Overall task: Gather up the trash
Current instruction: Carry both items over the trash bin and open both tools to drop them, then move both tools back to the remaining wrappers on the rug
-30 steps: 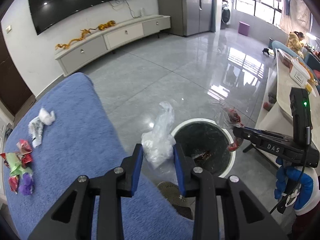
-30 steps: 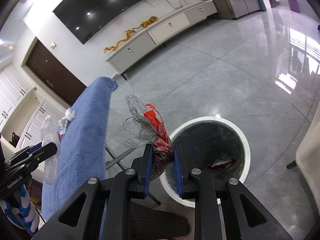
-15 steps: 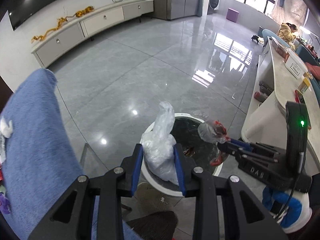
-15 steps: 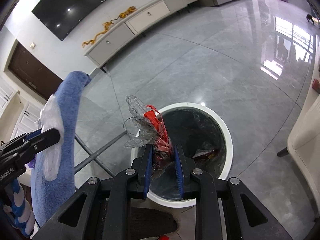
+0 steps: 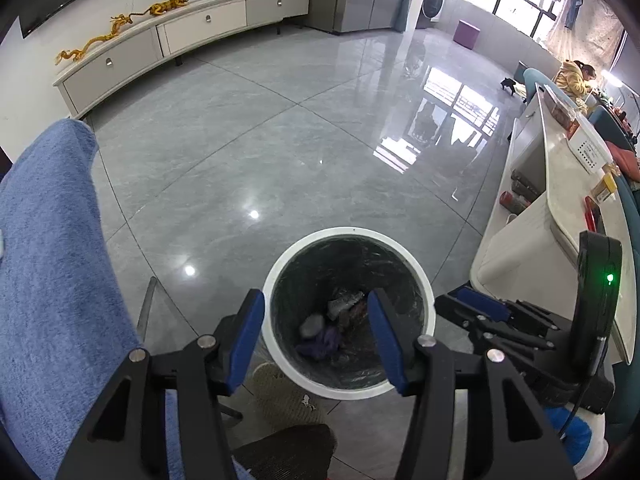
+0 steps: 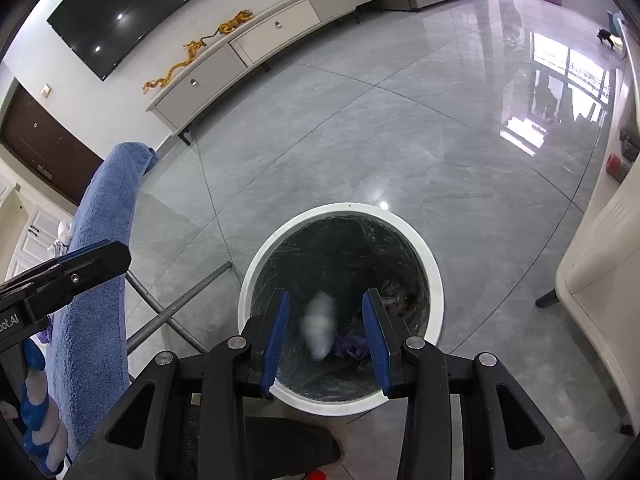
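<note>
Floor (image 5: 280,140): grey glossy tile, spreads ahead of both sets of jaws and carries window glare to the right.

Cabinet (image 5: 180,36): long, low, white, far ahead of the jaws against the wall, with yellow figurines on top.

Counter (image 5: 560,208): pale, to the right of the left jaws, cluttered along its top.

Towel (image 5: 52,260): blue terry cloth, left of the left jaws and further left of the right jaws, draped over a surface with grey metal legs showing below it.

Bin (image 5: 420,276): round, white rim, dark liner, directly below and just ahead of both grippers. In both wrist views its mouth fills the gap between the jaws.

Left gripper (image 5: 316,332): jaws have just been opening and stand moderately apart, blue pads clear, nothing gripped between them.

Right gripper (image 6: 326,338): jaws have just been opening and stand moderately apart, nothing gripped. It also shows to the right of the left jaws in the left wrist view, above the bin rim.

Trash (image 5: 332,328): lies at the bin bottom, seen between the left jaws: a grey crumpled piece, a purple piece, reddish scraps.

White bag (image 6: 320,326): blurred, inside the bin mouth, between the right jaws but touching neither pad
</note>
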